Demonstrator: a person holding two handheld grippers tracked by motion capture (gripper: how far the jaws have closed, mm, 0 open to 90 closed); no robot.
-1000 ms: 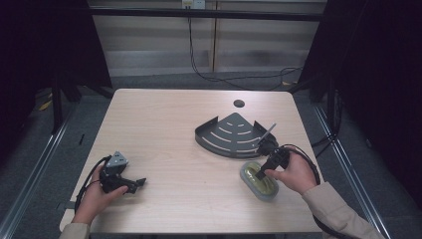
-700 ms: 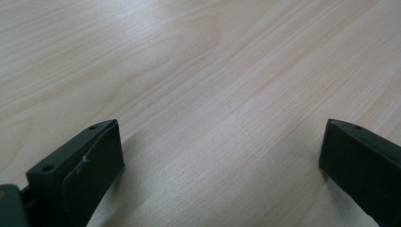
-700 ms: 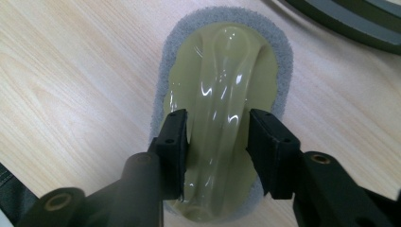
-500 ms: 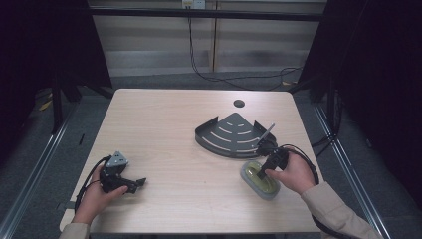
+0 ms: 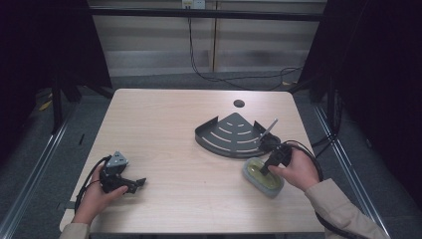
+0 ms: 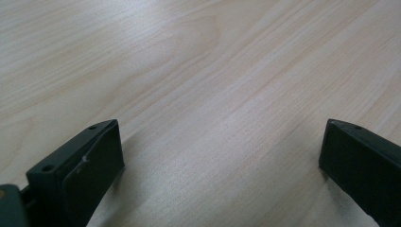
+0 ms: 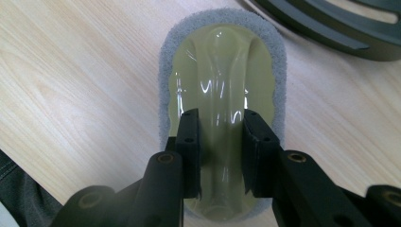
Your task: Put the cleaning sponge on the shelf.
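Between our right gripper's (image 7: 221, 137) just-closed jaws, the scrubber's (image 7: 222, 71) yellow handle pinched, our left gripper (image 6: 217, 156) wide open, holding nothing.

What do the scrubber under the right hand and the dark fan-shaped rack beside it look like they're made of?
The scrubber looks like a grey foam or fibre pad, going by its fuzzy matt rim, under a glossy yellowish translucent plastic handle that shows bright highlights. The rack looks like dark matt-coated sheet metal: thin slotted floor, raised rim. It could be plastic.
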